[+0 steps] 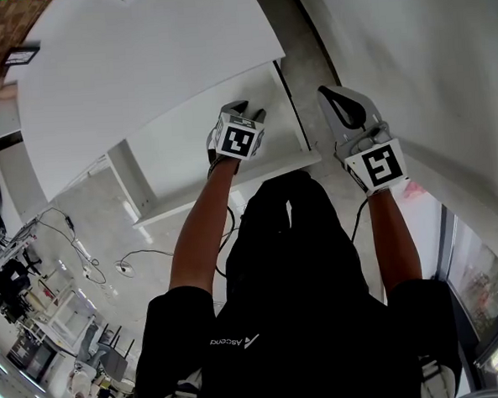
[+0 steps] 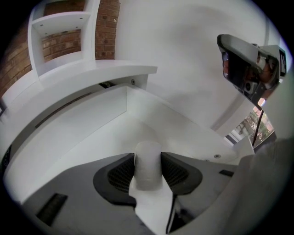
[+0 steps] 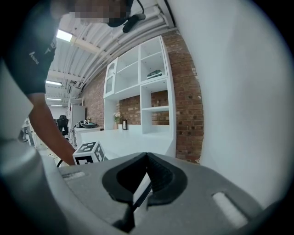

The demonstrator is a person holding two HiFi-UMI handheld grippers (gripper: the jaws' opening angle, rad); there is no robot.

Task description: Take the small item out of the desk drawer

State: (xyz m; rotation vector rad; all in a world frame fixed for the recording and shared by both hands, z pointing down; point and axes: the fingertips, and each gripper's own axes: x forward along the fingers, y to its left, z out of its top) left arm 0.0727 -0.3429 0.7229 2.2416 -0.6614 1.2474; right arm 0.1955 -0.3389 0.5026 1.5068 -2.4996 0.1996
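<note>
The white desk has its drawer pulled open below the top. My left gripper reaches down into the drawer's right part. In the left gripper view a small white cylinder stands between the pads, and both pads press its sides; the left gripper is shut on it, over the drawer's white floor. My right gripper hangs in the air to the right of the drawer, near the wall. Its jaws are shut with nothing in them.
A white wall runs close along the right. White shelves stand against a brick wall behind the desk. Cables lie on the floor to the left. The drawer's front edge is near the person's legs.
</note>
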